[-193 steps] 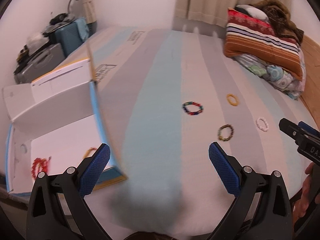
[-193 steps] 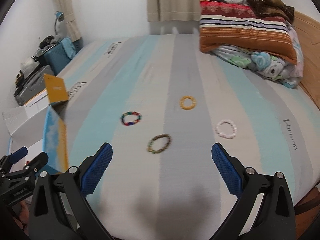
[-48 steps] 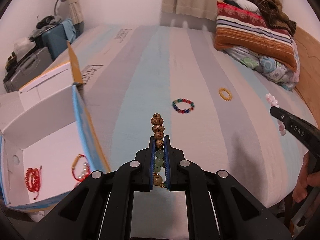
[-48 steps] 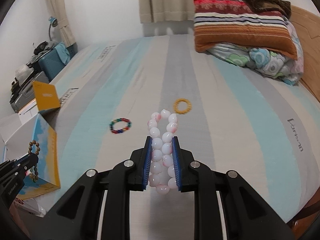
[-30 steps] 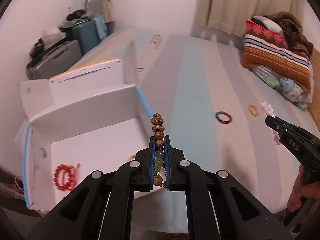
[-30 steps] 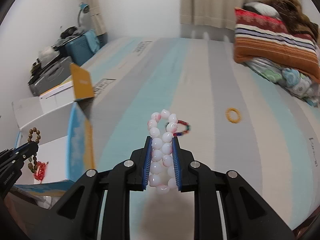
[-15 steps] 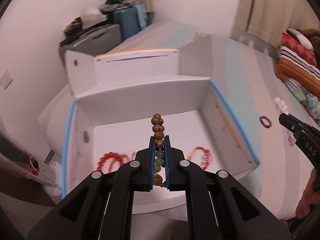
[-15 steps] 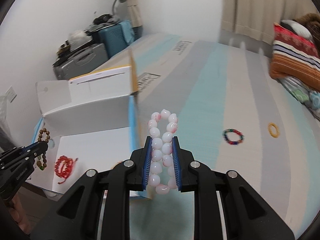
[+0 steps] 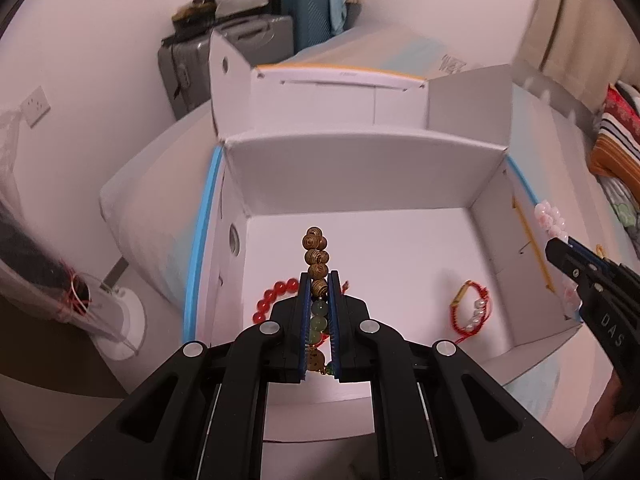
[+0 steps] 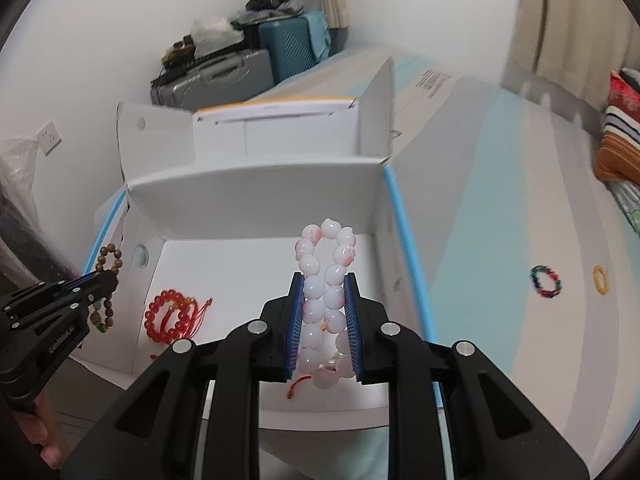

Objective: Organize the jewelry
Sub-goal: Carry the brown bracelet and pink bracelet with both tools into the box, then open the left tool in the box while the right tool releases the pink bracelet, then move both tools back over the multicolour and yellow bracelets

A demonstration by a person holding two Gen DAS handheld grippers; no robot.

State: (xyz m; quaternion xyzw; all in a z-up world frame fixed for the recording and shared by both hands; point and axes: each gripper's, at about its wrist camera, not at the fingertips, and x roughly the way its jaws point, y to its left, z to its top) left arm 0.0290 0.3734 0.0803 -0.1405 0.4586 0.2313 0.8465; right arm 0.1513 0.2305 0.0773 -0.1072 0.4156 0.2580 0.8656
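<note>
My left gripper [image 9: 319,280] is shut on a brown-and-green bead bracelet [image 9: 316,258] and holds it above the open white box [image 9: 360,168]. My right gripper [image 10: 323,280] is shut on a white-pink bead bracelet [image 10: 326,272], also over the box [image 10: 256,196]. Inside the box lie a red bead bracelet [image 10: 168,316], which also shows in the left wrist view [image 9: 272,300], and a red cord bracelet with pearls [image 9: 472,308]. On the striped bed [image 10: 500,208] lie a multicolour bracelet [image 10: 545,280] and an orange bracelet [image 10: 600,279].
The box stands at the bed's left edge with its flaps raised. Suitcases [image 9: 224,52] stand against the wall behind it. A wall socket [image 9: 35,105] and a plastic bag [image 9: 44,280] are at the left. Striped pillows [image 10: 620,140] lie at the far right.
Both grippers have swung left from over the bed to above the open box, each still holding its bracelet. The box now fills the middle of both views.
</note>
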